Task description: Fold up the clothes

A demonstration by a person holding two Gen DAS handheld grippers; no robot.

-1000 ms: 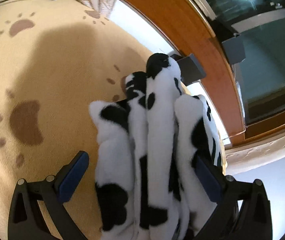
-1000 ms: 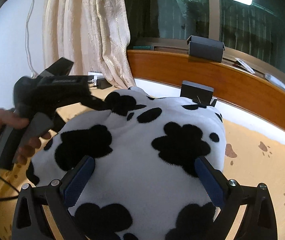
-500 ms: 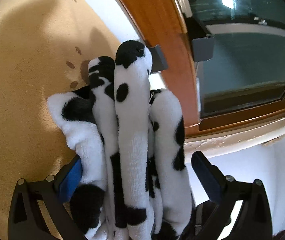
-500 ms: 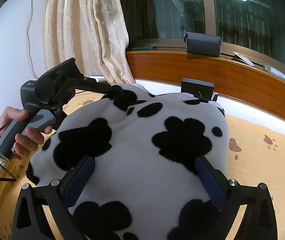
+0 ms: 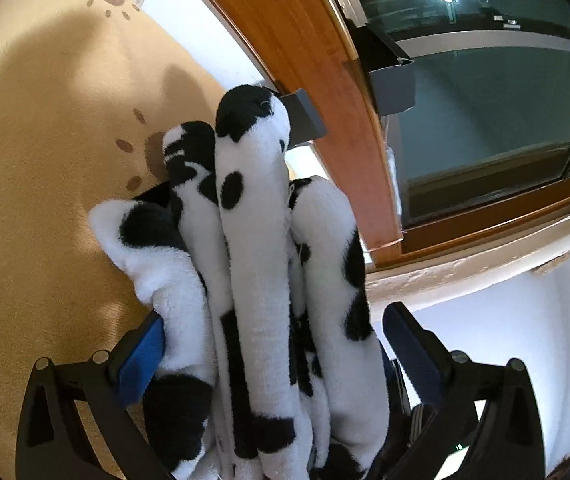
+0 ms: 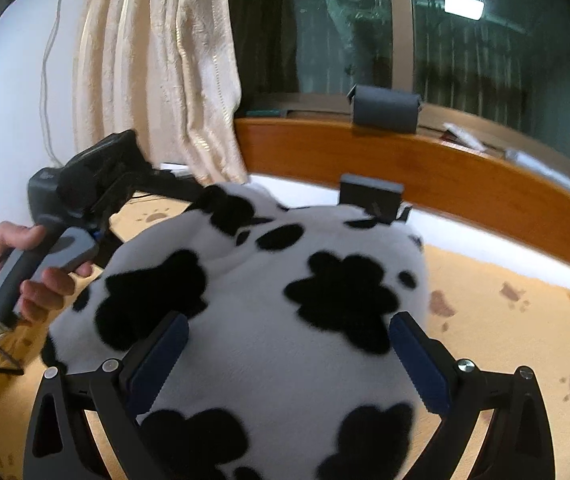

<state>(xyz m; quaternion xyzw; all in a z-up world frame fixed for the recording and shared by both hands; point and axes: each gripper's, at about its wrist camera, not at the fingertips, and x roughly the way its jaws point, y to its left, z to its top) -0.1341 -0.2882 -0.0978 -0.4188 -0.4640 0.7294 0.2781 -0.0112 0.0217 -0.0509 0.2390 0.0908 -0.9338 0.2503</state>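
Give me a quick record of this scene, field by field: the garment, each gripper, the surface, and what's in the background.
garment: black-and-white cow-print fleece, bunched into thick folds
left gripper: jaws wide, folds lying between them; grip unclear
right gripper: jaws wide, fleece mound between them; grip unclear
hand: on the left gripper's handle
surface: tan cover with brown paw prints
background: wooden ledge, dark window, cream curtain
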